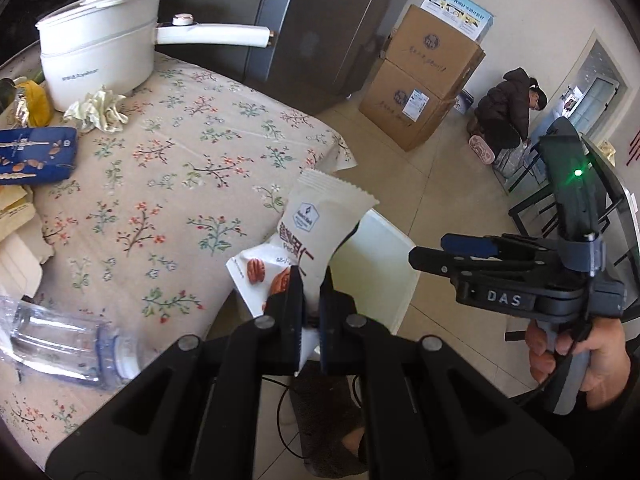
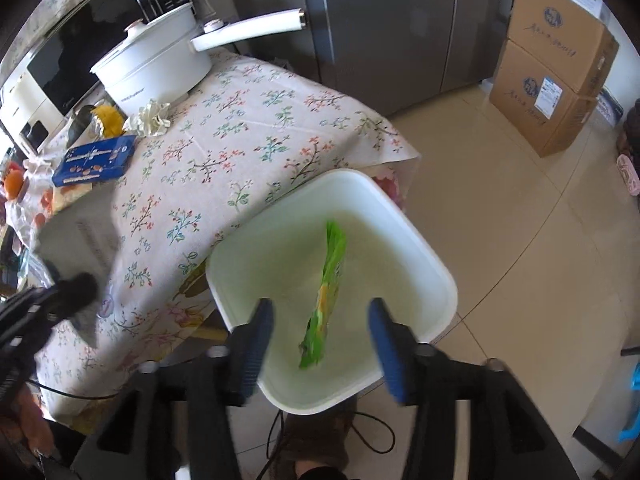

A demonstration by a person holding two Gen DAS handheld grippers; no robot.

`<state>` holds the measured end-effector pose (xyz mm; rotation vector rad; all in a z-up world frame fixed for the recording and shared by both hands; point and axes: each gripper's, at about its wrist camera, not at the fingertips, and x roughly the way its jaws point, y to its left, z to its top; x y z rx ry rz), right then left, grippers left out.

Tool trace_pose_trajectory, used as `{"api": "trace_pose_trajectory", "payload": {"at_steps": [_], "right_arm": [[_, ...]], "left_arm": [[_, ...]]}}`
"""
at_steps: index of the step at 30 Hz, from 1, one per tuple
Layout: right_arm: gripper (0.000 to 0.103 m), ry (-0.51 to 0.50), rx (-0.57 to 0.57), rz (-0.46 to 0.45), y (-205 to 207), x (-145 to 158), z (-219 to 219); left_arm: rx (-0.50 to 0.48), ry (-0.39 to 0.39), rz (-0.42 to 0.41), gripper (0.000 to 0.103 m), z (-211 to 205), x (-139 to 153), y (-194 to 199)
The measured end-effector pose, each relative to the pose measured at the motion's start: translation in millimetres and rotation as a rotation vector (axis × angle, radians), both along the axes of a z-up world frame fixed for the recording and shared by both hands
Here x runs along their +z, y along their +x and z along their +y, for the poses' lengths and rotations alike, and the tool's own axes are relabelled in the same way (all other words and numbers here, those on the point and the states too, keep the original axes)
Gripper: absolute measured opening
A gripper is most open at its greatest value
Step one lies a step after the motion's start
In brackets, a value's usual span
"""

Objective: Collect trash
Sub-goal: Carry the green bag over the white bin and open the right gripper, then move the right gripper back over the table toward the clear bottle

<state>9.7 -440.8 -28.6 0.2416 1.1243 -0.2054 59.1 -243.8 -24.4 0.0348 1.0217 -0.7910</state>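
L wrist view: left gripper (image 1: 311, 280) at bottom centre, jaws nearly closed, pinching a white snack wrapper (image 1: 320, 228) w/ nut pics; wrapper sticks up past the tips, over the table edge. Behind it, part of the white bin (image 1: 384, 264) visible centre-right. Right gripper (image 1: 444, 254) seen side-on at right of frame, held by a hand (image 1: 580, 356) at lower right; green light lit on its body.

R wrist view: right gripper (image 2: 320, 320) at bottom centre, jaws apart, blue pads (image 2: 384, 344) wide either side, touching nothing. Green wrapper (image 2: 326, 296) between the pads but clear of both, blurred, inside the bin's opening; can't tell if resting on the bottom. Bin on the tiled floor (image 2: 500, 220), tucked against the table's front edge.

Table w/ floral cloth (image 1: 180, 168) fills left half of L view. On it: white electric pot (image 1: 100, 36) w/ long handle at upper left, crumpled tissue (image 1: 98, 110) just beside its base, blue box (image 1: 36, 154) at left edge, clear plastic bottle (image 1: 68, 344) lying on its side at lower left. Microwave (image 2: 80, 52) behind the pot, upper left of R view. Stacked cardboard boxes (image 1: 428, 80) upper right; person crouching (image 1: 508, 108) beside them by the wall.
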Motion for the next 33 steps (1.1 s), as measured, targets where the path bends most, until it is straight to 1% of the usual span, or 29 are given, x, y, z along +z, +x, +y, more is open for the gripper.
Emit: {"api": "trace_pose_trajectory", "payload": {"at_steps": [7, 12, 17, 18, 19, 20, 22, 24, 27, 28, 29, 31, 32, 33], "right_arm": [[0.055, -0.053, 0.029, 0.030, -3.8, -5.5, -0.1], [0.057, -0.070, 0.024, 0.037, -2.8, -6.7, -3.9], [0.060, -0.082, 0.014, 0.042, -3.6, -6.6, -7.8], [0.061, -0.085, 0.014, 0.043, -3.4, -6.6, -8.2], [0.061, -0.087, 0.014, 0.044, -3.4, -6.5, -8.5], [0.061, -0.087, 0.013, 0.044, -3.5, -6.1, -8.6], [0.062, -0.087, 0.013, 0.042, -3.5, -4.9, -8.5], [0.064, -0.092, 0.014, 0.039, -2.6, -3.3, -7.9], [0.065, -0.109, 0.020, 0.032, -1.0, 1.1, -5.4], [0.065, -0.115, 0.022, 0.028, -0.5, 3.1, -3.9], [0.066, -0.118, 0.026, 0.023, 0.5, 5.6, -2.1], [0.066, -0.118, 0.036, 0.013, 2.5, 9.7, 2.2], [0.067, -0.118, 0.043, 0.007, 5.0, 12.4, 5.5], [0.067, -0.120, 0.050, 0.002, 7.6, 14.4, 8.8]], "left_arm": [[-0.013, 0.047, 0.012, 0.008, -38.8, -27.7, 4.3], [-0.003, 0.043, 0.035, 0.008, -50.1, -37.5, 14.2], [-0.009, 0.028, 0.046, 0.010, -53.4, -37.9, 18.7], [-0.007, 0.027, 0.046, 0.015, -52.1, -36.8, 19.6], [-0.008, 0.024, 0.046, 0.022, -50.6, -35.7, 20.0], [-0.008, 0.021, 0.043, 0.027, -49.5, -34.5, 20.8], [-0.003, 0.024, 0.024, 0.045, -44.7, -29.7, 21.3], [0.007, 0.021, 0.015, 0.052, -38.6, -25.1, 23.1], [0.018, 0.011, 0.025, 0.055, -25.4, -15.7, 25.9], [0.021, 0.000, 0.025, 0.058, -18.3, -11.3, 26.8], [0.028, -0.004, 0.019, 0.060, -10.4, -5.8, 27.4], [0.046, 0.006, -0.010, 0.069, 7.4, 6.2, 28.7], [0.055, 0.012, -0.027, 0.071, 17.4, 12.8, 29.6], [0.065, 0.019, -0.041, 0.075, 26.2, 18.0, 31.2]]}}
